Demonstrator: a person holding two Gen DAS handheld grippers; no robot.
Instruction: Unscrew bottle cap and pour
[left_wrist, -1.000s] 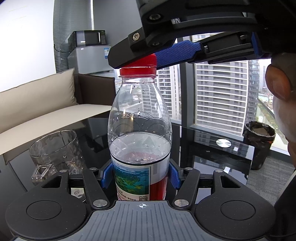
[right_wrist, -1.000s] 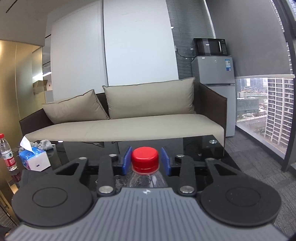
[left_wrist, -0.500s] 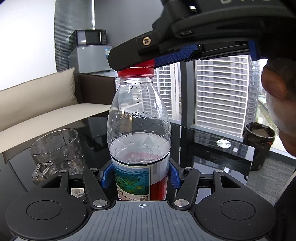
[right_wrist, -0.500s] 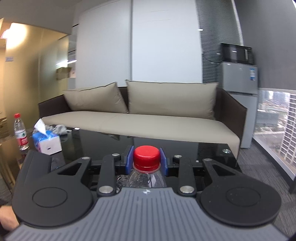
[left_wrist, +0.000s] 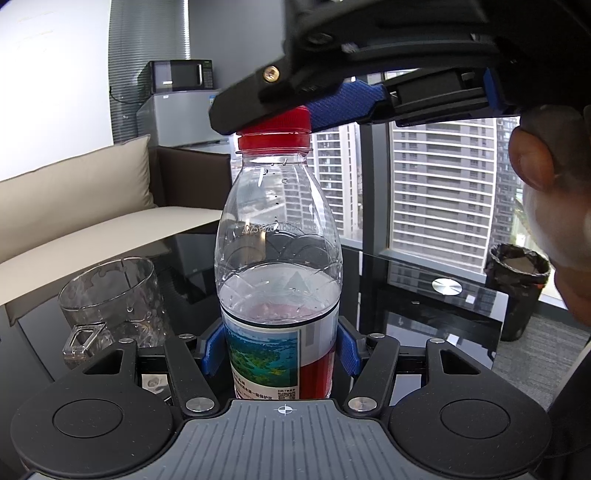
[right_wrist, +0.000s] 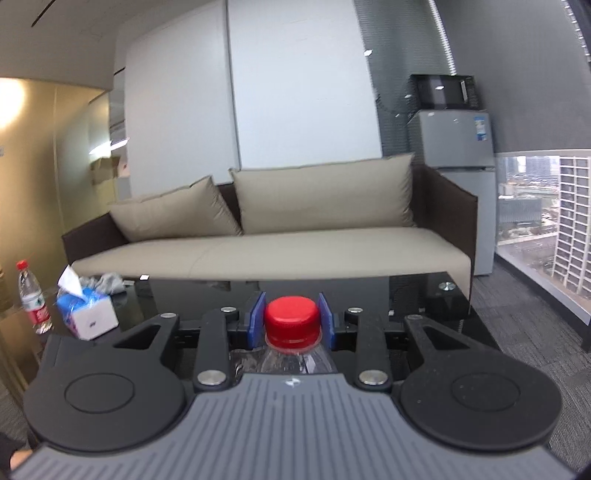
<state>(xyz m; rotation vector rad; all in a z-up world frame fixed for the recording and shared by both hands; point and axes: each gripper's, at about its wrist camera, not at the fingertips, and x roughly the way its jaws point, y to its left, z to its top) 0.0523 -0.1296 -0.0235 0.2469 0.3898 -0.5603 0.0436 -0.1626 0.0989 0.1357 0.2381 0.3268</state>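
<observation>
Right tongs (right_wrist: 291, 320) rotated on cap (right_wrist: 291, 319); left tongs (left_wrist: 280, 349) clamp bottle (left_wrist: 279, 258).

Beige sofa (right_wrist: 280, 236) mid-frame against white wall panels (right_wrist: 295, 92); grey fridge (right_wrist: 458, 173) with microwave (right_wrist: 443, 90) upper right. Window (right_wrist: 546, 221) right edge shows towers, grey carpet (right_wrist: 524, 325) lower right.

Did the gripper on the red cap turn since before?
Yes. The right gripper, shut on the red plastic cap, swung: the beige sofa shifted in its view, and the blue tissue box moved inward.
</observation>
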